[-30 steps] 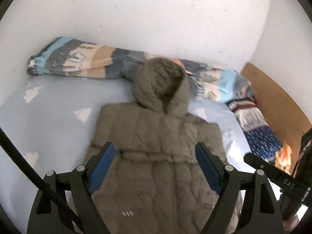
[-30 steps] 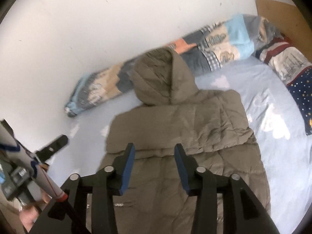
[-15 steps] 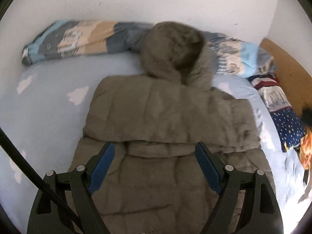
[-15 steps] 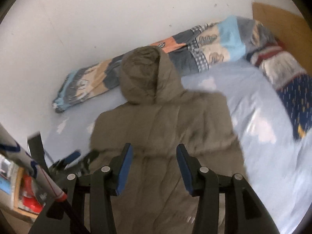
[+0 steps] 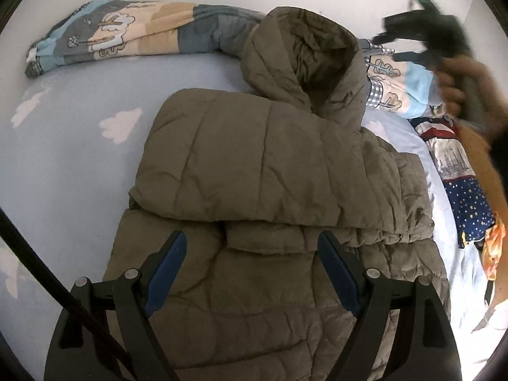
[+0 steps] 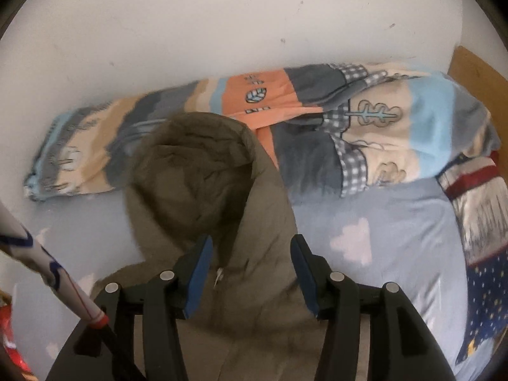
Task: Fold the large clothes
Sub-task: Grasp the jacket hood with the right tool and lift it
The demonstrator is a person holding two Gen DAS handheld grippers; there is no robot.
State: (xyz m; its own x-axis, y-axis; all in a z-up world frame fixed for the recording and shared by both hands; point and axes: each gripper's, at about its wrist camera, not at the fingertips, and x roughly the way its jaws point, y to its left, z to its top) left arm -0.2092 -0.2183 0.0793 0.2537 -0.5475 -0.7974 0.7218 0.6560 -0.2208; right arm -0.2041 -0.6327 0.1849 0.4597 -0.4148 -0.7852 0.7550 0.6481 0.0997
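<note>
While right gripper (image 6: 250, 254) opens, apparently empty, coat (image 5: 270, 190) lies folded

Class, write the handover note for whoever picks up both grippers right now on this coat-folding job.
Left gripper: open, empty, over the coat's middle.
Right gripper: empty, jaws opening, above the collar just below the hood.
Olive puffer coat: flat on the blue cloud-print sheet, hood toward the rolled patterned quilt by the wall.
Done: sleeves folded across the chest.
Left: fold the hood down, then fold the body up.

Opening tongs (image 6: 250, 254) over jacket hood (image 6: 190, 171)
</note>
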